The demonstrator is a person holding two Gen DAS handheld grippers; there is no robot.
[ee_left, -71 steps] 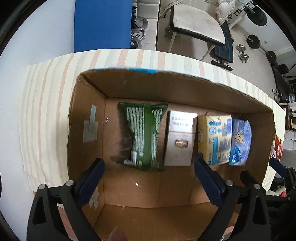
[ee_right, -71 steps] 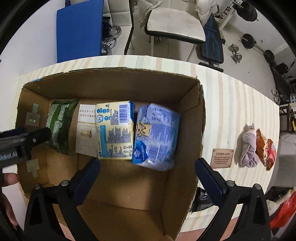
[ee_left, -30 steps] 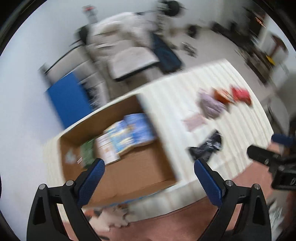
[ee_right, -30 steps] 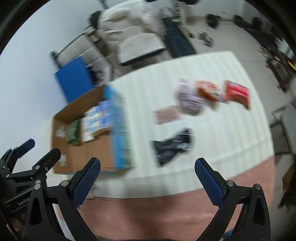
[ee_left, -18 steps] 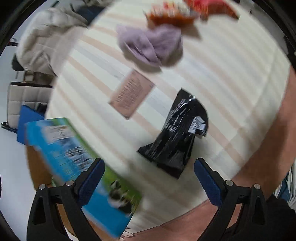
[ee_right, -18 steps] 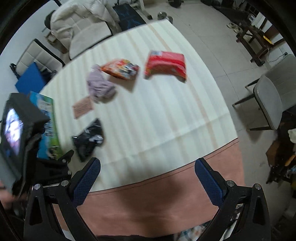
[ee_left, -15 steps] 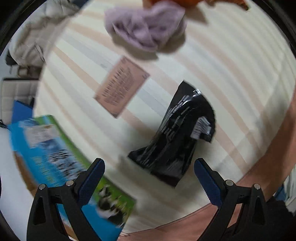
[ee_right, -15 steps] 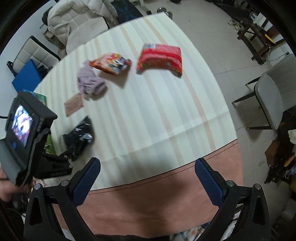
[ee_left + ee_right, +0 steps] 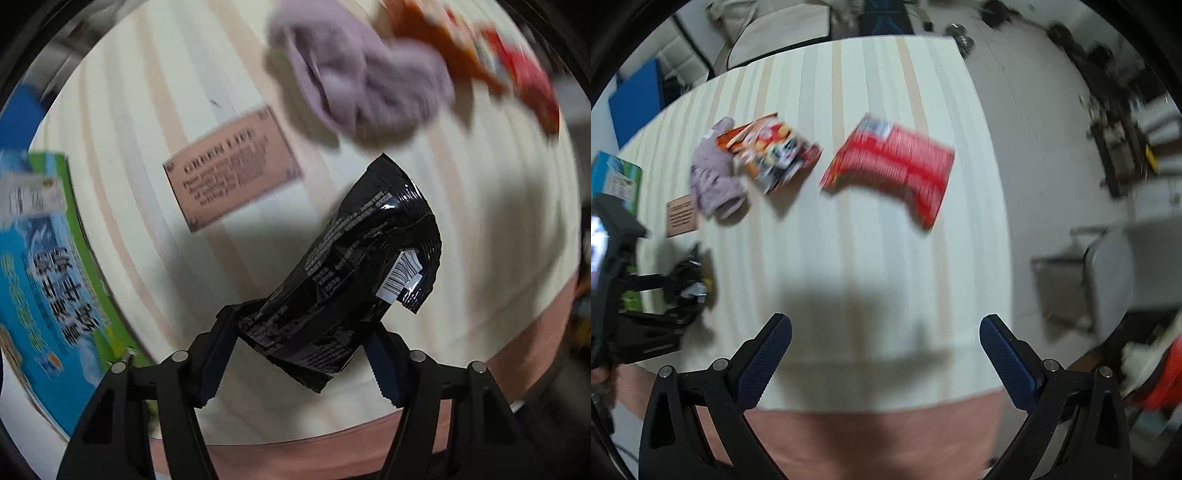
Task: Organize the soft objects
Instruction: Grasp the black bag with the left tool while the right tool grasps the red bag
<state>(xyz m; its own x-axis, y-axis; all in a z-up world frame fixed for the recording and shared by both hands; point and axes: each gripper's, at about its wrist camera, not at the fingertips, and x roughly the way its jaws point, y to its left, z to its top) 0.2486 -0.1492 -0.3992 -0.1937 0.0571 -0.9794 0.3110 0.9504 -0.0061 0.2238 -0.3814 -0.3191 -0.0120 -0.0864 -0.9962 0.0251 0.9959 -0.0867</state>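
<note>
A black foil packet point(image 9: 354, 266) lies on the striped tablecloth point(image 9: 498, 229). My left gripper point(image 9: 301, 360) has its jaws on either side of the packet's near end, touching it; it also shows at the left of the right wrist view point(image 9: 683, 291). A lilac cloth point(image 9: 354, 81) and an orange packet point(image 9: 443, 48) lie beyond. My right gripper point(image 9: 885, 356) is open and empty above the table's near edge. A red packet point(image 9: 897, 166), the orange packet point(image 9: 772, 151) and the lilac cloth point(image 9: 713, 181) lie ahead of it.
A pink card with print point(image 9: 232, 170) lies left of the black packet. The blue and green side of the cardboard box point(image 9: 40, 277) stands at the far left. Chairs point(image 9: 1108, 269) and gym gear stand on the floor to the right of the table.
Both grippers have left the box and swung over to the table. My left gripper has come down to the black packet and its jaws have narrowed around the near end. The right gripper stays open.
</note>
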